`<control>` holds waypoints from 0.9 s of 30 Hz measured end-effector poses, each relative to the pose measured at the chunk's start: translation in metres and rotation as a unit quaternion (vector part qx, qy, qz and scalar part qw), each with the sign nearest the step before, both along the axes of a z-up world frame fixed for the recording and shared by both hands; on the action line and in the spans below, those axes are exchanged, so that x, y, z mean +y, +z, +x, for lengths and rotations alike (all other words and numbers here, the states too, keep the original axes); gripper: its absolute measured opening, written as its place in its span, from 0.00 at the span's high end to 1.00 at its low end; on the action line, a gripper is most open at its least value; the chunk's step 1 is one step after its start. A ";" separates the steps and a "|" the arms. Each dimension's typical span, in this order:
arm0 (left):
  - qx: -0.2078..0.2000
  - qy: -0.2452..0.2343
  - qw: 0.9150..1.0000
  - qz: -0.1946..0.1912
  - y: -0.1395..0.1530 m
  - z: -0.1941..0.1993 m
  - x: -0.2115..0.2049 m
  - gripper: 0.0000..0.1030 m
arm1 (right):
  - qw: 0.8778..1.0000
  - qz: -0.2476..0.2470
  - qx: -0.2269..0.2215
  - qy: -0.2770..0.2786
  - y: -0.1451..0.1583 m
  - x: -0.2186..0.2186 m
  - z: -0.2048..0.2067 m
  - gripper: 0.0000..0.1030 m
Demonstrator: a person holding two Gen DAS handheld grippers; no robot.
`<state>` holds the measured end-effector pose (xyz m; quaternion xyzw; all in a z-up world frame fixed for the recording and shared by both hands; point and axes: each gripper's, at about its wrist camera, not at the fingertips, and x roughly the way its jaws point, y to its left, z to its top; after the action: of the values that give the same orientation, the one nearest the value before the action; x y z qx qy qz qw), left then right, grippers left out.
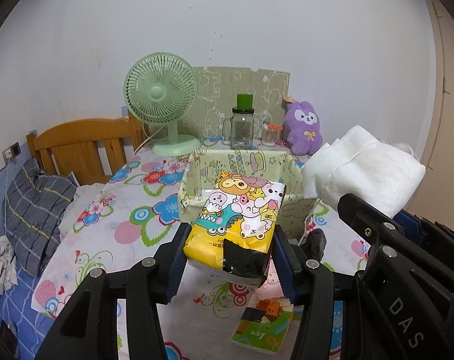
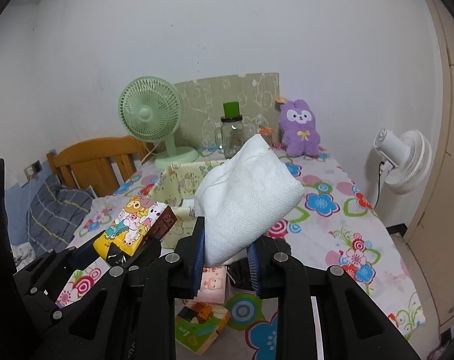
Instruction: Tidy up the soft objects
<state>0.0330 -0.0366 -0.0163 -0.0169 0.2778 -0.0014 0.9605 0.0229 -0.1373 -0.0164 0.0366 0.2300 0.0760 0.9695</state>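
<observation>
My left gripper [image 1: 230, 252] is shut on a yellow cartoon-print tissue pack [image 1: 239, 219] and holds it above the table, just in front of the pale green fabric bin [image 1: 194, 186]. My right gripper [image 2: 225, 255] is shut on a folded white cloth [image 2: 248, 198] and holds it up to the right of the bin [image 2: 179, 180]. The cloth also shows in the left wrist view [image 1: 362, 168], and the yellow pack in the right wrist view [image 2: 134, 225]. A green tissue pack [image 1: 263, 330] and a pink pack [image 2: 213, 282] lie on the floral tablecloth below the grippers.
A green desk fan [image 1: 161, 99], a glass jar with a green lid [image 1: 243, 123] and a purple plush bunny [image 1: 305, 129] stand along the back wall. A white fan [image 2: 404, 159] stands off the table's right edge. A wooden bed frame [image 1: 83, 144] and a plaid pillow [image 1: 35, 204] lie left.
</observation>
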 end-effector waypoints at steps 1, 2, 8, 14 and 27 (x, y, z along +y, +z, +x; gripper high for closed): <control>-0.002 0.000 1.000 0.000 0.002 0.000 0.000 0.47 | 1.000 0.000 -0.003 0.000 0.003 0.000 -0.001 0.73; -0.003 -0.001 1.000 0.000 0.004 0.000 0.000 0.47 | 1.000 -0.001 -0.005 0.001 0.005 0.000 -0.001 0.73; -0.010 -0.002 1.000 0.002 0.013 0.001 0.000 0.47 | 1.000 0.001 -0.013 0.006 0.015 -0.001 0.000 0.73; -0.013 -0.003 1.000 0.003 0.019 0.006 0.001 0.47 | 1.000 0.002 -0.013 0.007 0.020 0.001 0.007 0.73; -0.017 0.001 1.000 0.001 0.023 0.029 0.003 0.47 | 1.000 0.001 -0.012 0.012 0.026 0.004 0.033 0.73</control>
<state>0.0620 -0.0337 0.0071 -0.0161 0.2617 -0.0003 0.9650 0.0559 -0.1328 0.0091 0.0333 0.2185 0.0886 0.9712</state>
